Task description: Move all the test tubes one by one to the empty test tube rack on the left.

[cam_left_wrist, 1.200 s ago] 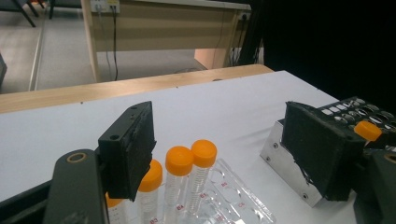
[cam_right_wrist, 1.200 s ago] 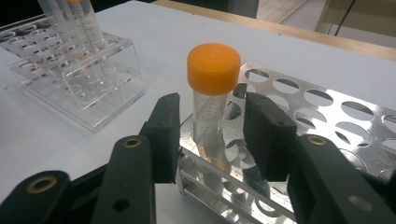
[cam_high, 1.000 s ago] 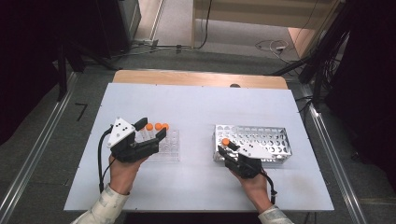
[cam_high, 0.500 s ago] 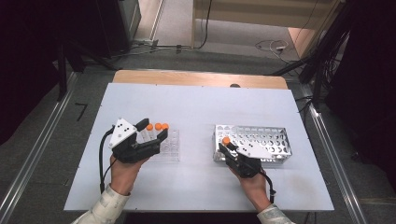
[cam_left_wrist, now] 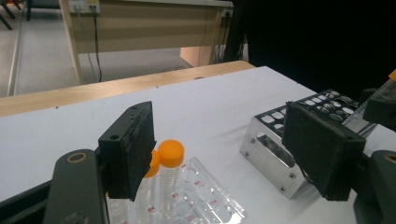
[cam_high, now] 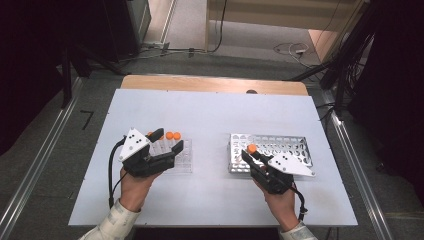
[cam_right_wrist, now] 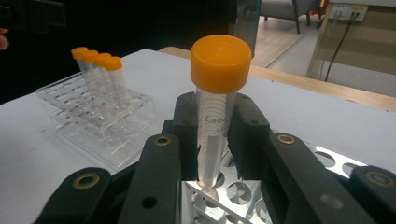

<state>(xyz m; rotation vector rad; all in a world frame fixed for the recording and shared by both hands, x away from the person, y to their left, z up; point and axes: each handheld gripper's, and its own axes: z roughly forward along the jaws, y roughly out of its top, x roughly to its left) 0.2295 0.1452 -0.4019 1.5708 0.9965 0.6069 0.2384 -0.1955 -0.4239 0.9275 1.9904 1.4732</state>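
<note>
White tabletop. Right gripper (cam_right_wrist: pixel 217 140) clamps an orange-capped tube (cam_right_wrist: pixel 218 93), now edged lower onto the metal rack (cam_high: pixel 295 147); seating looks imminent. Left gripper (cam_left_wrist: pixel 233 154) unchanged, jaws apart, empty.

The white table top (cam_high: pixel 210 115) rests on a wooden board whose light-brown far edge (cam_high: pixel 215 84) juts out beyond it. Around it lies a grey floor (cam_high: pixel 45 150), with 2 metal rails, 1 at the left (cam_high: pixel 37 170) and 1 at the right (cam_high: pixel 357 170). Far off stands a pale wooden desk (cam_high: pixel 280 22), with cables (cam_high: pixel 292 48) lying on the floor before it. Dark curtains (cam_high: pixel 395 75) close the right side, and dark equipment (cam_high: pixel 60 35) fills the far left.
</note>
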